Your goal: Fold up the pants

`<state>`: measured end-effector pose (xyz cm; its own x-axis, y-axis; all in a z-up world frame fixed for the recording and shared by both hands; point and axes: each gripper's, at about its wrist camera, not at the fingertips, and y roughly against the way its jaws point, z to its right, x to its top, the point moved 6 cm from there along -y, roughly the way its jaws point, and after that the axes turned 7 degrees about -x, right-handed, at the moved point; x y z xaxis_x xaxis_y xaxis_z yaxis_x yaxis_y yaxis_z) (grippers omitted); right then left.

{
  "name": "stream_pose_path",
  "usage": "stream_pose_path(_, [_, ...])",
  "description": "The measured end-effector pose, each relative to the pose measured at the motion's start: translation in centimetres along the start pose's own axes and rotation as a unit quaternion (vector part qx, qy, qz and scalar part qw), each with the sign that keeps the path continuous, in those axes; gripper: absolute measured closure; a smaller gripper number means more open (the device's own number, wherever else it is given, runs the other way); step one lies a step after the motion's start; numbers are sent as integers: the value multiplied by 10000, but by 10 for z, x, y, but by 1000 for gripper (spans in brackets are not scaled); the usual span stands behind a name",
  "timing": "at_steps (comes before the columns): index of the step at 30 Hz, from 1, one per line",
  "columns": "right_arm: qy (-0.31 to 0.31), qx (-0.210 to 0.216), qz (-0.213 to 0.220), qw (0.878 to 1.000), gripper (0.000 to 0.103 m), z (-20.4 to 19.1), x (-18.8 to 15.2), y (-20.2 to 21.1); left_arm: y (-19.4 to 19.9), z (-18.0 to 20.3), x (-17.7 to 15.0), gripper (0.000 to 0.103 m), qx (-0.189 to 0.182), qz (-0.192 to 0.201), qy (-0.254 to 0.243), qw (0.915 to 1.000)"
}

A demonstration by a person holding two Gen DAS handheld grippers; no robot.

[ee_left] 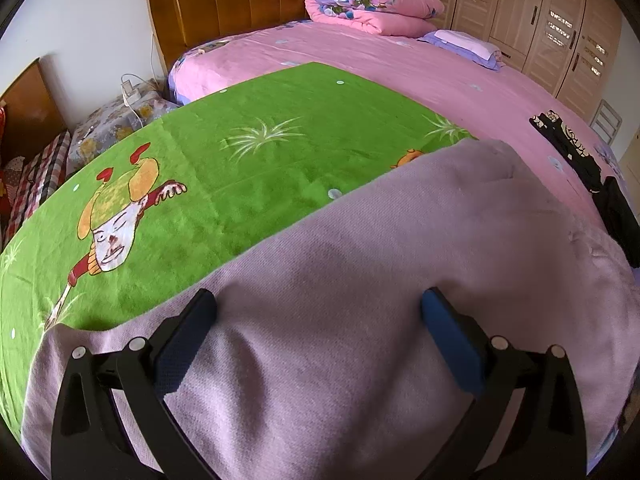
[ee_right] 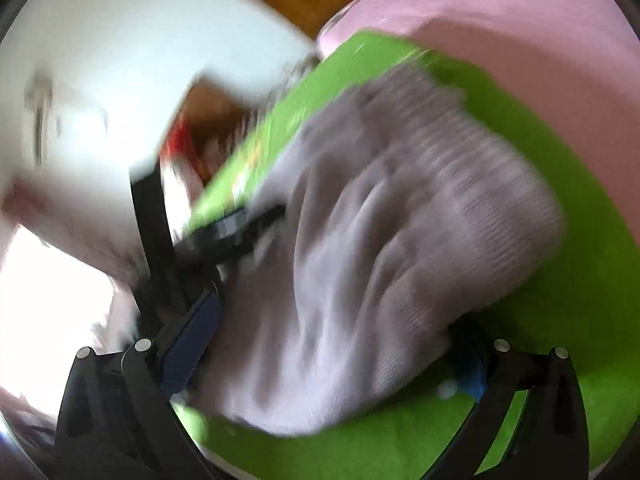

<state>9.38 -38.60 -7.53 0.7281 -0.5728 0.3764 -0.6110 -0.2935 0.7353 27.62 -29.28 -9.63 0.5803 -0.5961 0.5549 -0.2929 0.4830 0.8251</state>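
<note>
The pale lilac knit pants lie flat on a green cartoon blanket on the bed. My left gripper is open, its fingers wide apart and low over the pants. In the blurred right wrist view the pants are bunched and lifted over the green blanket. My right gripper is open with the fabric lying between its fingers. The other gripper's black frame shows at the left of the pants there.
A pink sheet covers the bed, with a folded pink quilt and a lilac pillow by the wooden headboard. Dark clothes lie at the bed's right edge. Wardrobes stand behind.
</note>
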Motion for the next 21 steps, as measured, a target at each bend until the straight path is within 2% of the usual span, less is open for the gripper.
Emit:
stream_pose_path(1, [201,-247,20,9995,4,-4,0,-2,0,0,0,1,3,0,1,10000])
stream_pose_path(3, [153,-570,194,9981,5,-4,8,-6,0,0,0,1,-2,1,5,10000])
stream_pose_path(7, [-854,-277,874,9921,5,15,35,-13,0,0,0,1,17,-7,-9,10000])
stream_pose_path(11, [-864,-275,858,9922,5,10,42,-22,0,-1,-1,1,15,-16,-12,10000])
stream_pose_path(13, [-778,-222,837,9932,11,13,42,-22,0,0,0,1,18,-8,-9,10000])
stream_pose_path(16, [-792,-236,942,9921,34,20,45,-21,0,-1,0,1,13,-10,-3,10000])
stream_pose_path(18, [-972,-253,999,9899,52,29,45,-21,3,-1,0,1,27,15,45,10000])
stream_pose_path(19, [-1072,-253,1008,9888,56,34,46,-19,8,-3,0,3,116,61,156,9998])
stream_pose_path(20, [-1188,-203,1024,9874,61,38,46,-19,26,-5,2,9,98,252,420,9988])
stream_pose_path(21, [-1233,-179,1033,9868,63,40,46,-18,42,-4,4,9,-122,461,593,9971])
